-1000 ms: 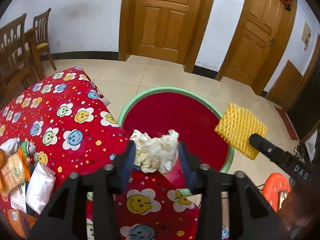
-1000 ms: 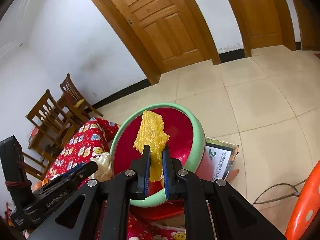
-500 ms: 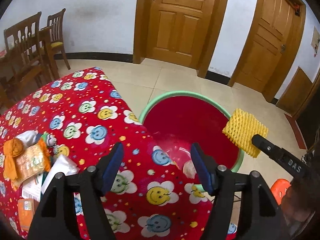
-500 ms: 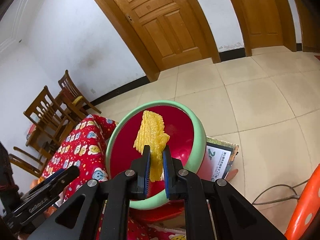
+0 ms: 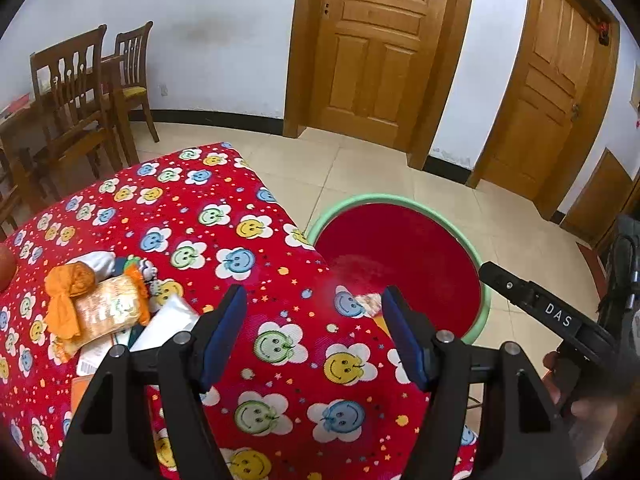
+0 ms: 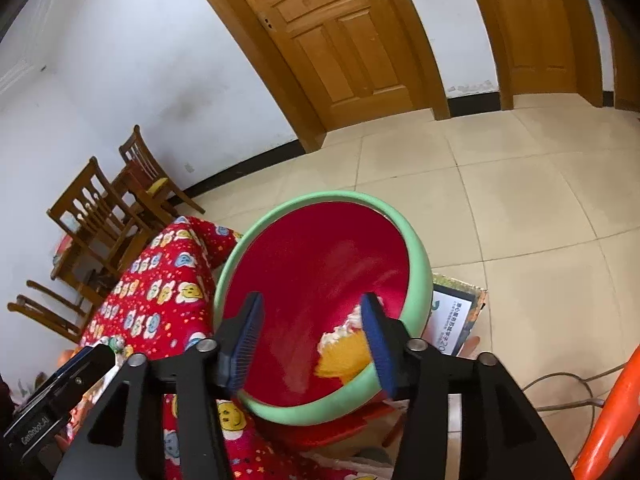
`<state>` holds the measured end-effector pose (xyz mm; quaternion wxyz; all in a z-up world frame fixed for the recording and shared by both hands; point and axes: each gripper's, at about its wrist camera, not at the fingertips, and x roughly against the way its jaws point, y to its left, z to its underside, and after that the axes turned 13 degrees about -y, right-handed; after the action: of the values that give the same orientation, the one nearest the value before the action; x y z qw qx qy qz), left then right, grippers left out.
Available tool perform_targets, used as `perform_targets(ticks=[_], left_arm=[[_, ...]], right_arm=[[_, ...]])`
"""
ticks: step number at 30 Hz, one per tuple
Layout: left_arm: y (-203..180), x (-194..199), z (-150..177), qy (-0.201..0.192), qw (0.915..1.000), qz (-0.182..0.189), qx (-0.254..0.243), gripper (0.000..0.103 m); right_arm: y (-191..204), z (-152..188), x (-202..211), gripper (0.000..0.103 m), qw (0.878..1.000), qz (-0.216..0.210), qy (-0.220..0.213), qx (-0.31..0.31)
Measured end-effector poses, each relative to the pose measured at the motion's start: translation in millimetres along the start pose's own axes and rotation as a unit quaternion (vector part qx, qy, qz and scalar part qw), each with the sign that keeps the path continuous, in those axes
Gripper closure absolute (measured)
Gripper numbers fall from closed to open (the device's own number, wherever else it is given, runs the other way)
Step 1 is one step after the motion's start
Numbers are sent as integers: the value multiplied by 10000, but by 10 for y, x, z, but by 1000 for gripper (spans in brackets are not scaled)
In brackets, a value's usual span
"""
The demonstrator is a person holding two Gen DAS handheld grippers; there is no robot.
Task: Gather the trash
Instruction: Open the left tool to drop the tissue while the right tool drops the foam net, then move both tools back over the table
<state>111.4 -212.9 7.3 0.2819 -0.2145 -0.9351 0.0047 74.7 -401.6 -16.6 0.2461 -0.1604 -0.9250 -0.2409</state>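
Hovering over the desk [image 5: 224, 216] in the left wrist view, the left hand-held gripper [image 5: 312, 336] is standing spread wide with nothing between its blue pads, only the red smiley-flower cloth showing in the gap. A pile of remaining trash [image 5: 100, 312] is sitting on the cloth to the left: an orange knotted bag, a yellowish snack wrapper, white packets. The red basin [image 5: 400, 204] with its green rim is sitting just past the desk's right corner, a bit of crumpled paper [image 5: 370, 302] showing inside near the rim. The other hand-held gripper's black finger is poking in from the right, labelled DAS, a hand holding it at the lower right edge. In the right wrist view, the right hand-held gripper [image 6: 312, 338] is pointing down over the basin [image 6: 420, 280], its jaws having just been opening and now standing apart, pinching nothing. The yellow foam net [image 6: 344, 358] is lying inside the basin, blurred, near the right pad, with the crumpled paper [image 6: 340, 332] just behind it. A printed board [image 6: 456, 320] is lying on the tiled floor beside the basin.
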Motion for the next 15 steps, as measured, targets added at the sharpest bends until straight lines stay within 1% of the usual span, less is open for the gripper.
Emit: perform_targets(ticks=[4,6,10,15], left_arm=[[60,136,-16,-97,9999,-88,35,34],[98,196,-18,-124,9998,-128,81,34],[196,327,-13,-166,9994,-262,171,33],[327,486,4,-236,9985,-390,289,33]], right_arm=[[44,-18,90,44,10000,-53,-20,-11],[71,-22,149,38,10000,-68,-57,-31],[159,-20,272,35,9998,-188,-113,-32],[279,-3,448,30,9993,-323,-199,1]])
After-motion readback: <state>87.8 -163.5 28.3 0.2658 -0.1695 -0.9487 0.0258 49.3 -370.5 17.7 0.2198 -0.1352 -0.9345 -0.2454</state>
